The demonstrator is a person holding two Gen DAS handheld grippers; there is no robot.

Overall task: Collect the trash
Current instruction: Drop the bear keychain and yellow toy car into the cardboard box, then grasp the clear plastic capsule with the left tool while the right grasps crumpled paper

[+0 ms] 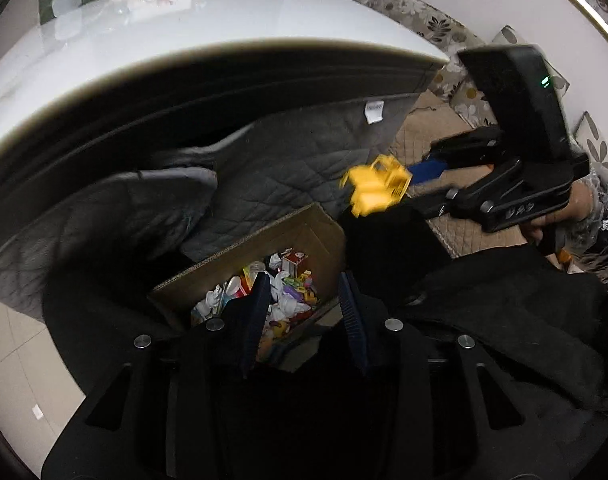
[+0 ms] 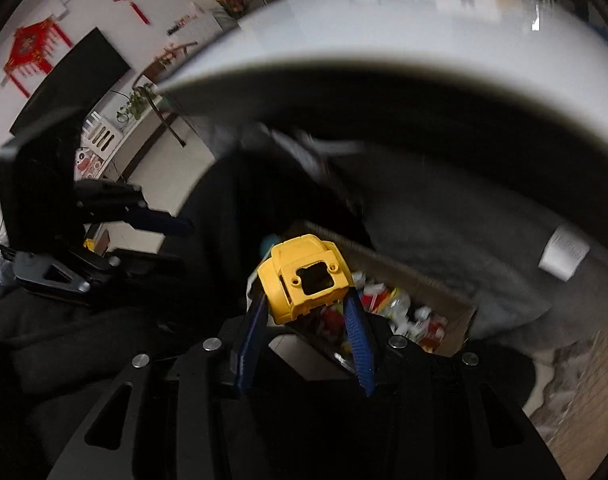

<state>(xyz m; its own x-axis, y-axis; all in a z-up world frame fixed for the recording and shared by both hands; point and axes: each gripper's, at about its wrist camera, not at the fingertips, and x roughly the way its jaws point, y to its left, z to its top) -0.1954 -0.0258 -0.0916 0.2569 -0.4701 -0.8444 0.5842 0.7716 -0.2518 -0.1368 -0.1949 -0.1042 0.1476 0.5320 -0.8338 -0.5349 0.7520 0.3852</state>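
Table edge above trash-filled cardboard box.

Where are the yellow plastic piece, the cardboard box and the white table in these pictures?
yellow plastic piece (image 2: 304, 280): right wrist view, on its face beside the square hole.
cardboard box (image 1: 263, 236): left wrist view, on its far flap.
white table (image 1: 183, 28): left wrist view, on the bare glossy top.

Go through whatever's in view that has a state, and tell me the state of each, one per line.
Right tool: shut on the yellow plastic piece, held above the box.
Yellow plastic piece: gripped, in the air, not yet dropped.
Left tool: open, holding nothing, above the box.
Cardboard box: open at the top, holding mixed trash.
White table: a few items sit on its far side.
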